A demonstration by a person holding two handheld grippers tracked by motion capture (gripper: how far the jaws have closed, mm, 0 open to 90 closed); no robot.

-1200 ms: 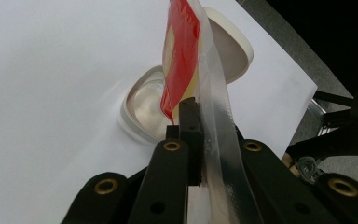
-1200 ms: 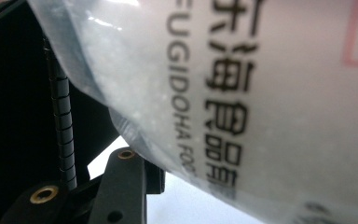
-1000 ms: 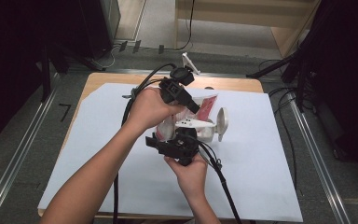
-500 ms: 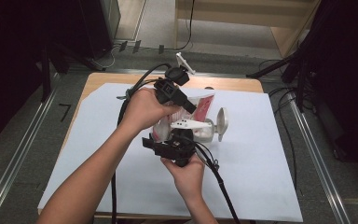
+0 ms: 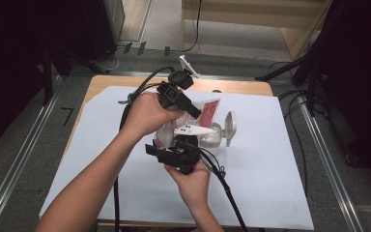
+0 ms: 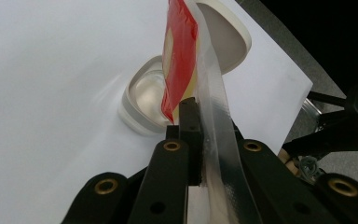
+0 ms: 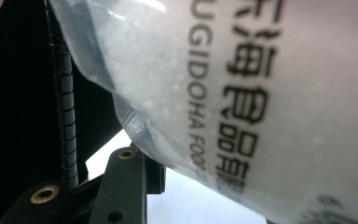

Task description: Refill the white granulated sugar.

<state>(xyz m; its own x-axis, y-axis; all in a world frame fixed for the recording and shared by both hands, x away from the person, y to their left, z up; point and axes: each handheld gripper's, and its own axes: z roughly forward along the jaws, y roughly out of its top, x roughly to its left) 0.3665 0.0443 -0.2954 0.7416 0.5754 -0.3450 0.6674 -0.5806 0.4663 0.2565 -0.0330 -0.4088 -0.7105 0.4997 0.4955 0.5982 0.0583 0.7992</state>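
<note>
Fingers: left gripper (image 6: 193, 135) pinches pouch (image 6: 182, 56), right (image 5: 178, 153) grips pouch | white sheet (image 5: 270, 183), wooden table (image 5: 241, 87)

Left claw (image 5: 193, 112) with red-and-clear bag (image 5: 207, 110) edged slightly up-table; right claw (image 5: 181, 145) nudged upward beneath it.

The high view looked forward and down from above the person's side, taking in the whole white sheet (image 5: 270, 193) from fairly far. The left gripper view sat close, facing along its jaws toward the open jar (image 6: 144, 100) at 11 o'clock. The right gripper view pressed against the pouch (image 7: 261, 93); the high view shared both pouch (image 5: 207, 110) and jar (image 5: 212, 137).
</note>
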